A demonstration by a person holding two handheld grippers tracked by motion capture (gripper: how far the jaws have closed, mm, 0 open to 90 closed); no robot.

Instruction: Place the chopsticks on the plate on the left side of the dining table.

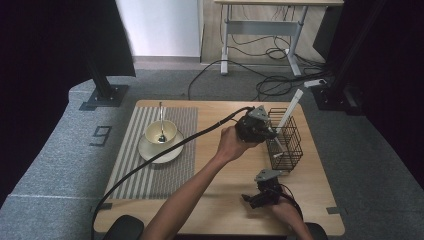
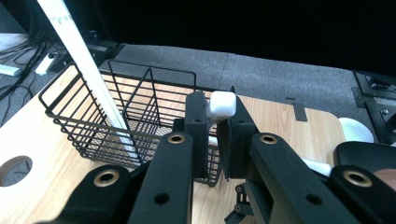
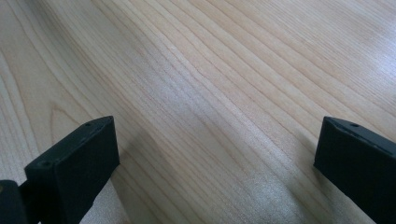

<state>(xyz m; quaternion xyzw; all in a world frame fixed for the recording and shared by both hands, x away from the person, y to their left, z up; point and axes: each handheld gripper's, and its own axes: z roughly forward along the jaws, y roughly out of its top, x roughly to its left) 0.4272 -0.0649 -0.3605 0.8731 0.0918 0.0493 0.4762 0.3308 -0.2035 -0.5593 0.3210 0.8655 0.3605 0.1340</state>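
The left hand-held gripper [image 2: 218, 135] is clamped on a white handle [image 2: 222, 105], probably a spoon's, though its lower end is hidden. It holds it at the near wall of the black wire basket [image 1: 287, 145], on the right side of the tabletop [image 1: 220, 200]. A long white stick [image 2: 84, 65] leans inside the basket. The right hand-held gripper [image 3: 217, 158] hangs over bare wood near the front edge, jaws wide apart and holding nothing.

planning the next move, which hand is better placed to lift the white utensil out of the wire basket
Left. Its hand-held gripper is already shut on the white utensil at the wire basket; the right hand-held gripper sits open over bare table.
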